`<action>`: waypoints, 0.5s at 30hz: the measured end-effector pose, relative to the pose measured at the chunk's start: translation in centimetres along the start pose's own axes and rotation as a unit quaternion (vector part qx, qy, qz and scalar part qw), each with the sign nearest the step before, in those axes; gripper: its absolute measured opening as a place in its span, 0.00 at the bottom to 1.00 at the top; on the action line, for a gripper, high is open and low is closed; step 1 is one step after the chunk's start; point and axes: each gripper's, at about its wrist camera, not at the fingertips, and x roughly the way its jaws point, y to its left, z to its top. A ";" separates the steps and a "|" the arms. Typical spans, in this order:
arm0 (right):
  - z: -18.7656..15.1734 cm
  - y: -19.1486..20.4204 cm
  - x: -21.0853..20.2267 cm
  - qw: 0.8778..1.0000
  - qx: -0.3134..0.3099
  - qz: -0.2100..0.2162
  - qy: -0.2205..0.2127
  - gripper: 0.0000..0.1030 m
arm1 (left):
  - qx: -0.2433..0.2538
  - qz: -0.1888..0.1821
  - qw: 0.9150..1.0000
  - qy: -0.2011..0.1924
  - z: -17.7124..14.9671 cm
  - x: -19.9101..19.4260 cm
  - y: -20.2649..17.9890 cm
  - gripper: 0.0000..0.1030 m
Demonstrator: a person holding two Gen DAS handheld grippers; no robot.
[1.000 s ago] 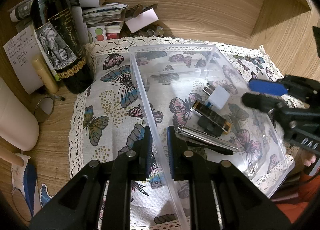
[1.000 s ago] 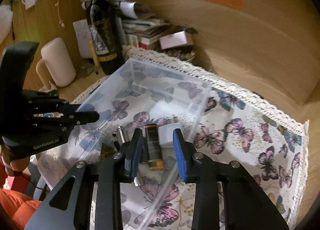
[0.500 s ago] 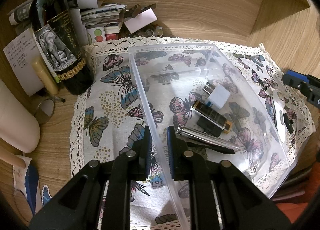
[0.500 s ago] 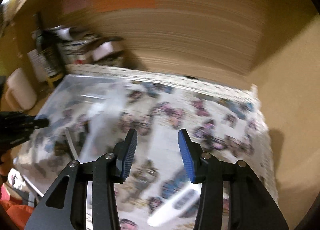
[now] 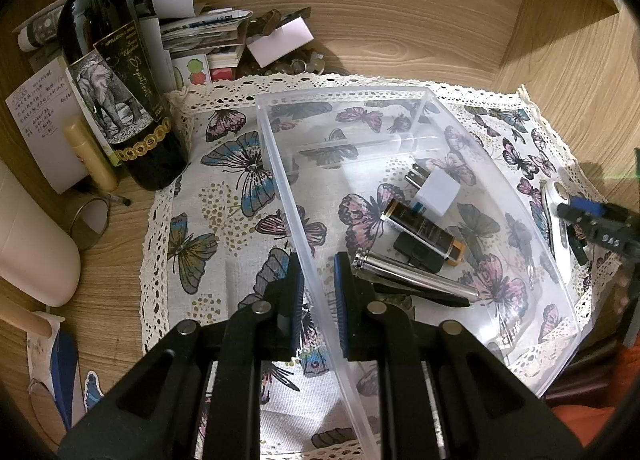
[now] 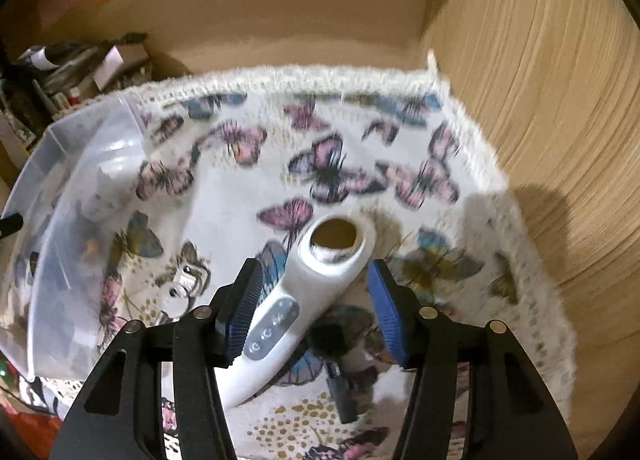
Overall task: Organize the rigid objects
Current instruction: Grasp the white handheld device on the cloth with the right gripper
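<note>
Clear plastic bin (image 5: pixel 280 164) wall pinched by left hand-held gripper (image 5: pixel 316 292); right hand-held gripper (image 6: pixel 316 300) spread wide around white device (image 6: pixel 304 292).

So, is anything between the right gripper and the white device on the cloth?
Nothing visible. The right gripper is open with its fingers on either side of the white device, which lies on the butterfly cloth beside the clear bin.

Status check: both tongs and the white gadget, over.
Left tongs pinching bin wall. Right tongs open, straddling white gadget on cloth. Nothing blocking.
</note>
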 end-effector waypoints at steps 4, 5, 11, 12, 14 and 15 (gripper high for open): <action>-0.2 0.0 2.3 1.000 0.009 0.011 0.027 0.50 | 0.000 0.000 1.000 0.000 0.0 0.0 0.0 0.14; -0.2 -0.1 2.7 0.999 0.011 0.015 0.032 0.50 | 0.000 0.000 1.000 0.000 0.0 0.0 0.0 0.14; 0.3 0.4 3.1 1.000 0.007 0.018 0.014 0.34 | -0.001 -0.001 1.000 -0.001 0.0 0.0 -0.1 0.14; 0.5 0.6 3.1 1.000 0.002 0.021 0.010 0.34 | -0.001 -0.001 1.000 -0.001 0.0 0.0 -0.1 0.14; 0.7 1.2 3.3 1.000 -0.008 0.025 0.006 0.33 | -0.001 -0.001 1.000 -0.001 0.0 0.0 -0.1 0.14; 0.8 1.5 3.3 1.000 -0.012 0.026 0.003 0.33 | -0.001 -0.001 1.000 0.000 0.0 0.0 -0.1 0.14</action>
